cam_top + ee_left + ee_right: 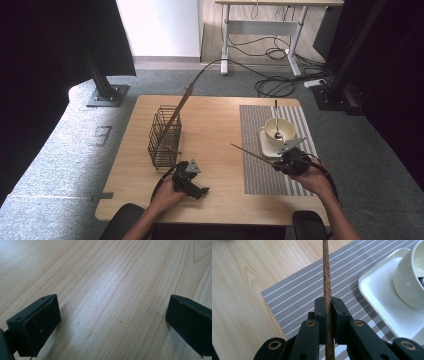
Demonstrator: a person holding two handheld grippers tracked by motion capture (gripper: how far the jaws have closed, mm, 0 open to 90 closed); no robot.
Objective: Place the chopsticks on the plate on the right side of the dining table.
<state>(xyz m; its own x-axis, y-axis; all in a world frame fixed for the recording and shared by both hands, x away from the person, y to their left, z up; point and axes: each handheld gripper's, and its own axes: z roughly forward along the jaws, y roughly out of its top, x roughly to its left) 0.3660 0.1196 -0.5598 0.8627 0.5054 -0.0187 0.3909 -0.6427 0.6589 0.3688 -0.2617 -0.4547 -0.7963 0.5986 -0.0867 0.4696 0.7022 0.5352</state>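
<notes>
My right gripper is shut on a thin brown wooden chopstick, which runs straight up between its pads. In the high view that chopstick points left and away from the right gripper, over the near left part of the striped placemat. A second chopstick leans upright in the black wire basket at the table's left. My left gripper rests low by the front edge, near the basket. Its jaws stand wide apart over bare wood with nothing between them.
A cream bowl with a metal spoon sits on a white square plate on the placemat, just beyond my right gripper. The bowl and plate are close at the right. Cables and desk legs lie on the floor beyond.
</notes>
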